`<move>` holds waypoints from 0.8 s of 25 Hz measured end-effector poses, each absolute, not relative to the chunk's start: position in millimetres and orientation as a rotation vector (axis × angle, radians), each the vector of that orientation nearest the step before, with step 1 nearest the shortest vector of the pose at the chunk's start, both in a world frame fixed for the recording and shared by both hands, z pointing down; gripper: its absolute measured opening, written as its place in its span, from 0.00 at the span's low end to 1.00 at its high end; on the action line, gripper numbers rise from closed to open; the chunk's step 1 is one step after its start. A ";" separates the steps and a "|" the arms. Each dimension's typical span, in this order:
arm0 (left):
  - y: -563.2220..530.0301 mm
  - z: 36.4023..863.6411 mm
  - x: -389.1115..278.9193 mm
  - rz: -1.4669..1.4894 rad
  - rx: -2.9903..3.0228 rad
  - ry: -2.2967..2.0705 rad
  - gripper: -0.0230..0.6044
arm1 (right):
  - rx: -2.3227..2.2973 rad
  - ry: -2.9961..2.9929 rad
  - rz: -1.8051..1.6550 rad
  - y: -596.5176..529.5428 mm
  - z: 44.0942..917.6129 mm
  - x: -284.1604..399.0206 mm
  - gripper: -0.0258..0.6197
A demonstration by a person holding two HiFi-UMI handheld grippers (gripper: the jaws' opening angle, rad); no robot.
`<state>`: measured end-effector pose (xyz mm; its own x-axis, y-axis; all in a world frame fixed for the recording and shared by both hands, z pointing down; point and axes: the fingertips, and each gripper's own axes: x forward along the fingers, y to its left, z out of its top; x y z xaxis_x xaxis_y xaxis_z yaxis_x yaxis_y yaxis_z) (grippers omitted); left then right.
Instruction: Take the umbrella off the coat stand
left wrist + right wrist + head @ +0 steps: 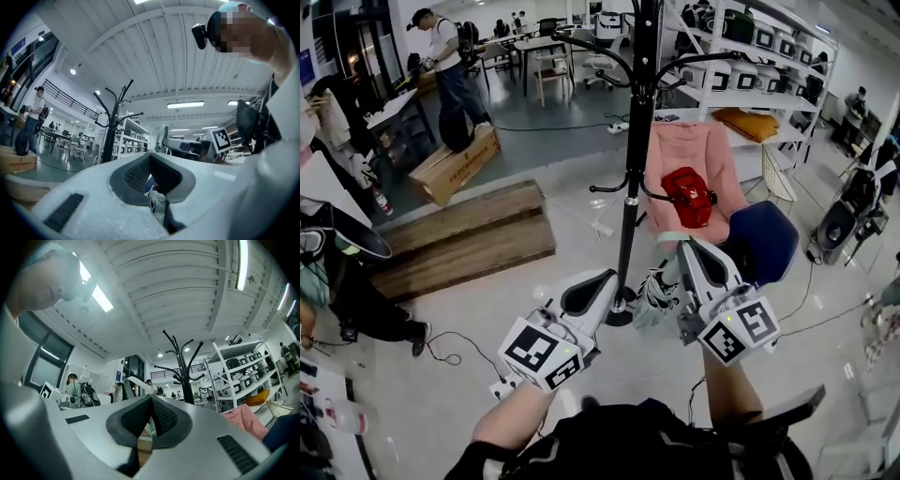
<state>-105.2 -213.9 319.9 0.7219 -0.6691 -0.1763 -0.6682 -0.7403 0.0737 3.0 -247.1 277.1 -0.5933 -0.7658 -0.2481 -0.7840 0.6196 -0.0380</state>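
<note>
The black coat stand [630,187] rises just beyond both grippers, its curved hooks also showing in the left gripper view [108,136] and the right gripper view [184,376]. A folded white umbrella with a dark pattern [654,292] hangs under the tip of my right gripper [680,247], clear of the pole. That gripper [151,401] is shut, with a pale green part of the umbrella [149,427] pinched between its pads. My left gripper [604,280] is shut and empty, close to the left of the umbrella. Past its closed jaws [150,159] the patterned umbrella [157,201] shows.
A red bag [689,195] hangs on a low hook of the stand in front of a pink chair [689,150]. A blue seat [766,239] is to the right, wooden planks [469,239] and a cardboard box [455,164] to the left, shelving [750,56] behind. A person [450,66] stands far left.
</note>
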 end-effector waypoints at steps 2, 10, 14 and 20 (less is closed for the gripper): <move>-219.4 323.7 -112.6 -0.302 2.925 -1.096 0.05 | -1.298 2.590 0.110 -254.0 281.7 -5.0 0.05; -246.2 312.5 -144.2 -0.347 2.914 -1.050 0.05 | -1.329 2.575 0.098 -279.9 267.1 -40.6 0.05; -268.9 298.7 -137.3 -0.361 2.945 -1.039 0.05 | -1.307 2.583 0.100 -297.9 258.0 -41.6 0.05; -304.0 281.5 -123.4 -0.345 3.033 -1.041 0.06 | -1.289 2.578 0.131 -322.6 249.1 -50.5 0.05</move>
